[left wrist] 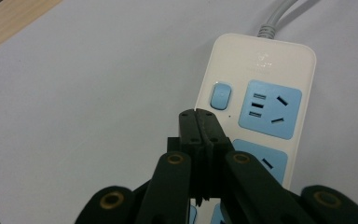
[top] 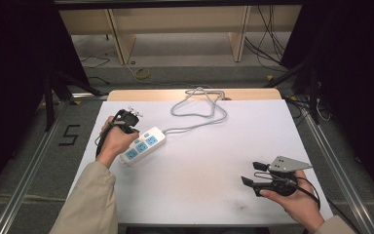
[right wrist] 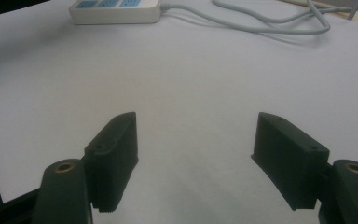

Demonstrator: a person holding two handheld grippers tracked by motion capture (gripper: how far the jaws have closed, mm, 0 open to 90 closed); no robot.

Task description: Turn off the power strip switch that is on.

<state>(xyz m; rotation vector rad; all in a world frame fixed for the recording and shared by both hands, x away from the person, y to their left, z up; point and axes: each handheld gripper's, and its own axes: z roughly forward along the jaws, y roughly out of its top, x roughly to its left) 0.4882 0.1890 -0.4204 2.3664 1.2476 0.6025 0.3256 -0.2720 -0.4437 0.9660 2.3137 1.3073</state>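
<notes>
Left gripper (left wrist: 199,116) hovers over the white power strip (left wrist: 256,100), jaws pressed together, tips just beside its blue switch (left wrist: 220,95). The strip lies at the table's (top: 199,170) left. Right gripper (right wrist: 196,158), jaws spread wide, sits well apart, holding nothing.

High view: fixed above the near edge, looking forward and down on the whole table (top: 195,195). Left gripper view: rides the left gripper (left wrist: 199,122), looking steeply down, very close on the power strip (left wrist: 279,60), cord exiting at 1 o'clock. Right gripper view: low over the table, near level, facing the strip at 11 o'clock, far off. All three share the strip.
</notes>
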